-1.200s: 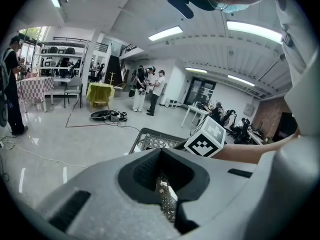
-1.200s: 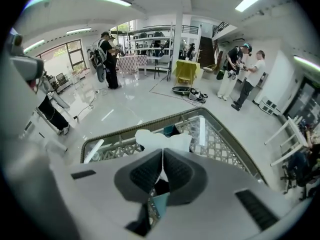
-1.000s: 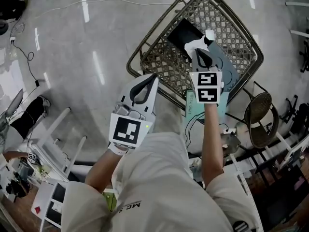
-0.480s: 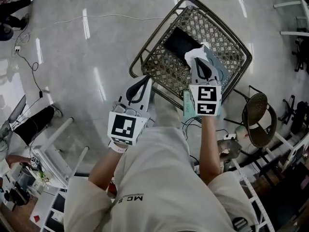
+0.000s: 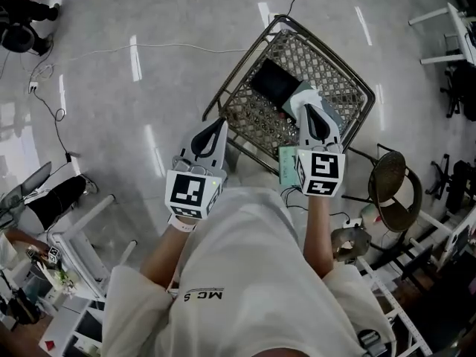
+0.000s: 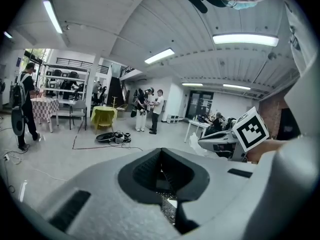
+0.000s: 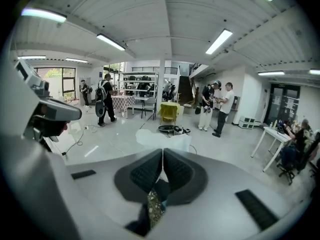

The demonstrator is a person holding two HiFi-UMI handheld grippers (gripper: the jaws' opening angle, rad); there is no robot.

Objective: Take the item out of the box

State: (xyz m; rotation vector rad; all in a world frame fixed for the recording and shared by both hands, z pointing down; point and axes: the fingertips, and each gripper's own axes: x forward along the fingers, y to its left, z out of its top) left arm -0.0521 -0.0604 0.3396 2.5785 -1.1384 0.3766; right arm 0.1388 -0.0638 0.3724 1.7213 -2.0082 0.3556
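Observation:
A woven wire basket (image 5: pixel 239 80) stands on the grey floor. A black flat item (image 5: pixel 274 85) lies inside it, with a teal flat pack (image 5: pixel 287 166) at its near rim. My right gripper (image 5: pixel 307 104) hangs over the basket's near half, shut on a thin white packet (image 5: pixel 294 107). In the right gripper view that white packet (image 7: pixel 162 140) sticks out past the closed right gripper (image 7: pixel 162 153). My left gripper (image 5: pixel 218 121) is held outside the basket's left rim, shut, with nothing between its pads (image 6: pixel 150 166).
A round brown stool (image 5: pixel 394 192) stands right of the basket, with cables beneath it. White frames (image 5: pixel 85 225) and clutter lie at the lower left. A cable (image 5: pixel 44 88) runs across the floor. Several people stand far off in the hall (image 6: pixel 150 104).
Both grippers have drawn back toward my body. The right one, still gripping the white packet, went from the basket's middle to its near side. The left one stayed shut.

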